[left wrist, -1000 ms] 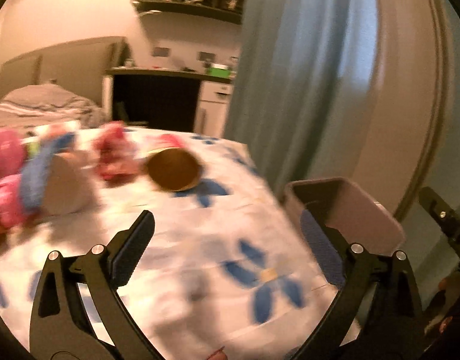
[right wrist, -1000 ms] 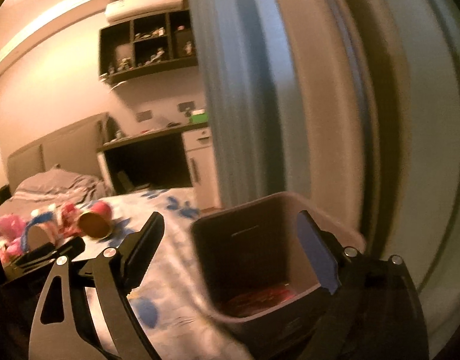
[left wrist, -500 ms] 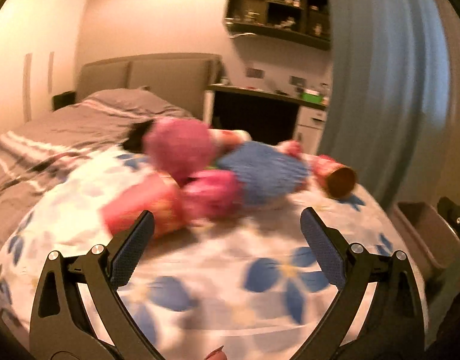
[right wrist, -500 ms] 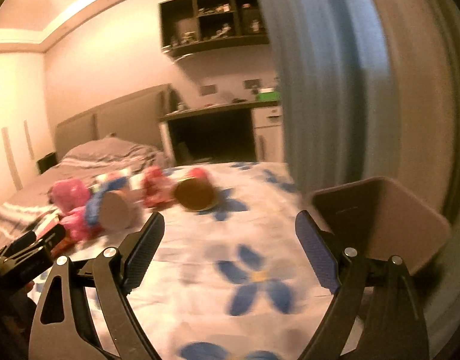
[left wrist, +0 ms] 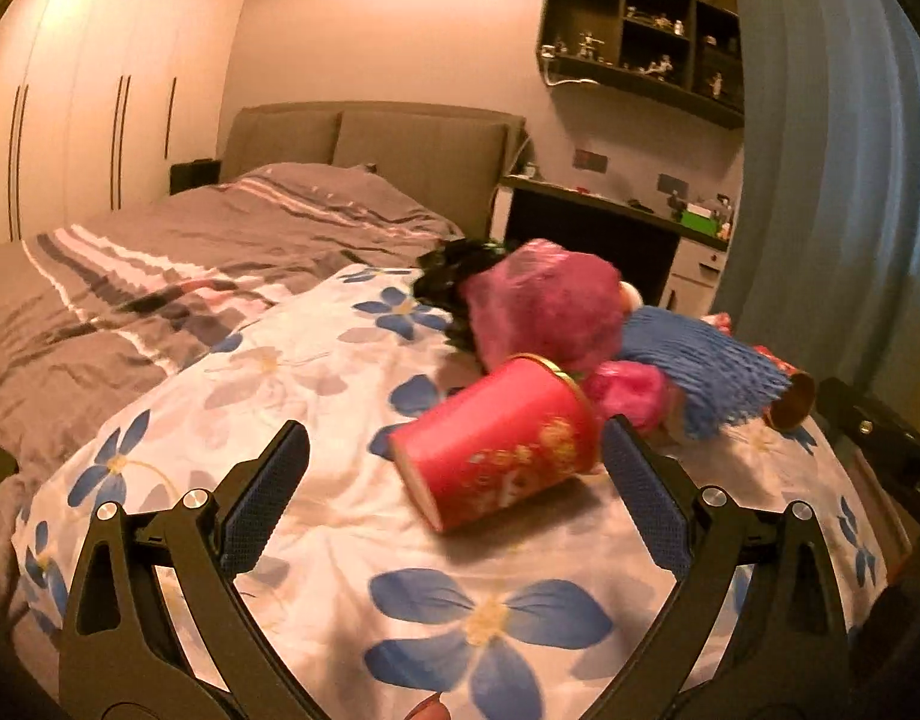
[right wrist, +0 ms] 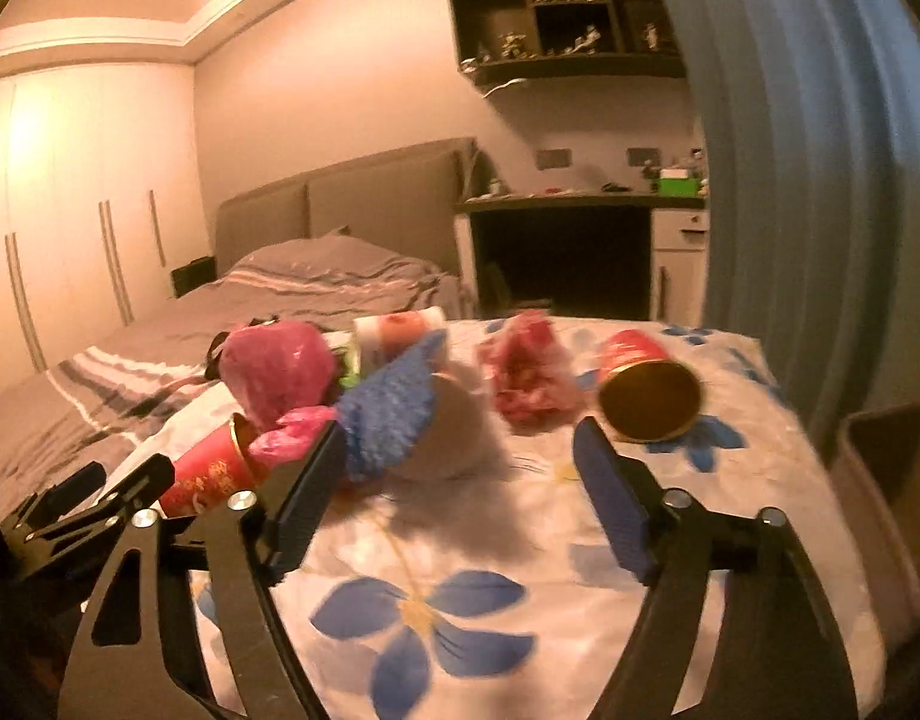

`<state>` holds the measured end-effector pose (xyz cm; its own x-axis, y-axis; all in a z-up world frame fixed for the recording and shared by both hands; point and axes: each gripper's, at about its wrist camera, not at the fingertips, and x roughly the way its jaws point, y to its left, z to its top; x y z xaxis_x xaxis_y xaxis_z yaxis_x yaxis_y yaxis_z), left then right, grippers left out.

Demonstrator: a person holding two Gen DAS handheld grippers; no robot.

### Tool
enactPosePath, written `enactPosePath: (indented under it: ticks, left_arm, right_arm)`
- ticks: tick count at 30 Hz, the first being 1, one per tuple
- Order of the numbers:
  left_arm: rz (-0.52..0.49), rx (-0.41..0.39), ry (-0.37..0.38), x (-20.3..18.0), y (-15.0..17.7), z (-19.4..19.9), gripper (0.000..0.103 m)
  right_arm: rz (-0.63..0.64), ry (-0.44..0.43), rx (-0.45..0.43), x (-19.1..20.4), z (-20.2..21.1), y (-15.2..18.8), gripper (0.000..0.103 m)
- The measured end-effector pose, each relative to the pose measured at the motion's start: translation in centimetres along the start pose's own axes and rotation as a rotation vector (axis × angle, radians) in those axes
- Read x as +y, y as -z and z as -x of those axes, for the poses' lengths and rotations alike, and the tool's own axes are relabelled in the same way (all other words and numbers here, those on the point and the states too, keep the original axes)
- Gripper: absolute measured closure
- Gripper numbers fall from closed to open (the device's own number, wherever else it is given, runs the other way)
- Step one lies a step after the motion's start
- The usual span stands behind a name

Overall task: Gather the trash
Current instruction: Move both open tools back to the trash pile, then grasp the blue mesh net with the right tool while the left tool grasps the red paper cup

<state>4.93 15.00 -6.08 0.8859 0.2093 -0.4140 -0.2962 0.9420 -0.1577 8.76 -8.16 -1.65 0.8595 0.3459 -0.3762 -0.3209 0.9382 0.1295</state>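
Only the right view shows the bin (right wrist: pixel 880 456); right gripper (right wrist: pixel 456 480) closing, empty; left gripper (left wrist: pixel 453 480) wide, empty, facing the red cup (left wrist: pixel 496 450).

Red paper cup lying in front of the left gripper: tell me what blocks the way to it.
Nothing visible does. The red paper cup lies on the floral sheet just beyond the open left gripper.

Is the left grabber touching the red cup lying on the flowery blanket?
Apart. In the left wrist view the left gripper stands open, and bare blanket shows between it and the red cup.
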Motion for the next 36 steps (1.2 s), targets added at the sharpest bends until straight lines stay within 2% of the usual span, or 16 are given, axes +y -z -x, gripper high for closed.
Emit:
enactPosePath:
  ticks: [7, 13, 14, 15, 21, 27, 31, 36]
  left_arm:
    - [0.01, 0.006, 0.006, 1.5, -0.1, -0.8, 0.007]
    - [0.001, 0.009, 0.048, 1.4, -0.1, -1.3, 0.007]
    - [-0.003, 0.009, 0.054, 1.3, 0.0, -1.4, 0.007]
    - [-0.007, 0.009, 0.062, 1.2, 0.0, -1.4, 0.007]
    - [-0.017, 0.016, 0.145, 1.7, -0.1, -2.3, 0.007]
    - [-0.032, 0.104, 0.268, 2.7, -0.1, -4.6, 0.007]
    - [-0.018, 0.156, 0.364, 3.1, -0.2, -6.1, 0.007]
    - [-0.004, 0.215, 0.427, 3.1, -0.2, -7.6, 0.01]
  right_arm:
    - [-0.056, -0.064, 0.064, 0.1, -3.7, -0.7, 0.052]
    - [-0.071, -0.092, 0.095, 0.3, -4.9, -0.6, 0.081]
    - [-0.065, -0.094, 0.095, 0.4, -4.9, -0.6, 0.094]
    - [-0.059, -0.093, 0.092, 0.6, -4.9, -0.7, 0.098]
    - [-0.01, -0.054, 0.023, 0.6, -2.3, -0.7, 0.098]
    - [0.005, -0.019, -0.03, -0.3, 1.4, -0.5, 0.098]
    - [-0.005, -0.002, -0.036, -0.7, 3.0, 0.2, 0.099]
    - [-0.011, 0.01, -0.046, -0.8, 4.1, 0.3, 0.099]
